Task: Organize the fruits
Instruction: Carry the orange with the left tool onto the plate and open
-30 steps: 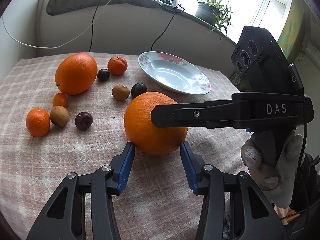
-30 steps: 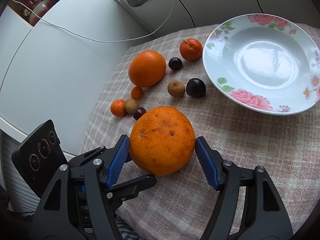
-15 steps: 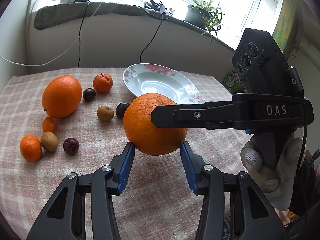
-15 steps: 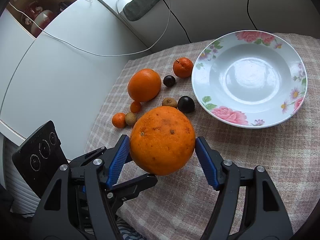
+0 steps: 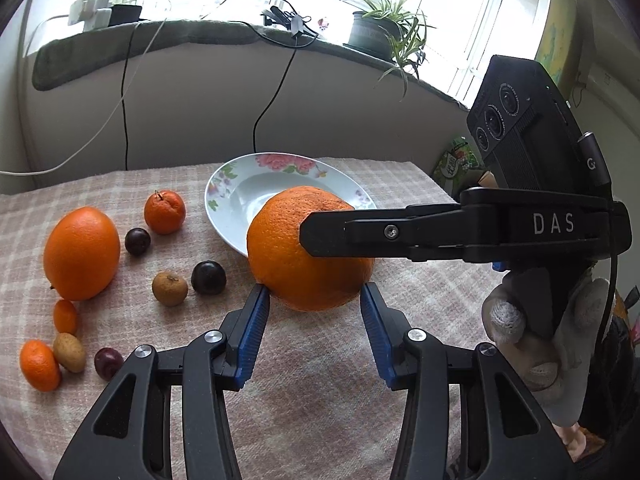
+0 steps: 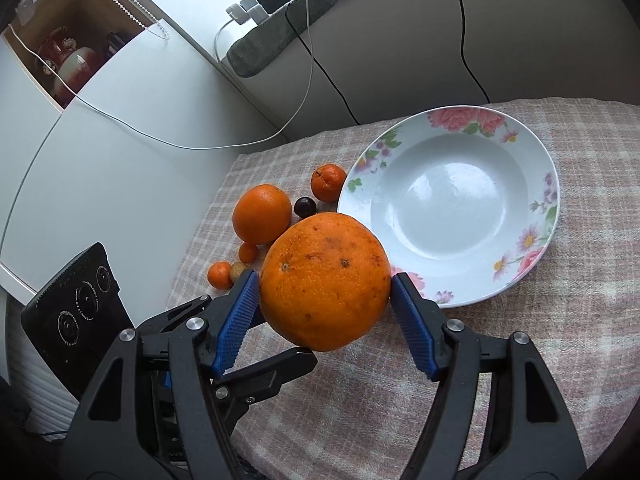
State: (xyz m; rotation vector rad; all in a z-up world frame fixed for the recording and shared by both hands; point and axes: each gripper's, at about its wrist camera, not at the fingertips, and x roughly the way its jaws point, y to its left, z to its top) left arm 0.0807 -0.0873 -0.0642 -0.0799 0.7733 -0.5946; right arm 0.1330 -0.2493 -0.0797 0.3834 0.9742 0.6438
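Note:
A large orange (image 5: 296, 248) (image 6: 324, 280) hangs above the checked cloth, held between both grippers. My left gripper (image 5: 314, 312) has its blue pads against the orange's lower sides. My right gripper (image 6: 324, 304) grips it from the right, one black finger (image 5: 360, 232) across its front. The white flowered plate (image 5: 240, 188) (image 6: 460, 200) lies just beyond, empty. A second big orange (image 5: 82, 252), a mandarin (image 5: 165, 212), dark plums (image 5: 208, 278) and small fruits lie at the left.
The cloth-covered table (image 5: 320, 400) ends at a wall with a padded sill (image 5: 160, 48), cables and a potted plant (image 5: 376, 28). A white cabinet (image 6: 100, 160) stands beside the table. Several small fruits (image 5: 52, 356) cluster at the near left.
Both grippers have lifted the large orange off the cloth and carried it toward the plate. The fruits on the cloth have not moved.

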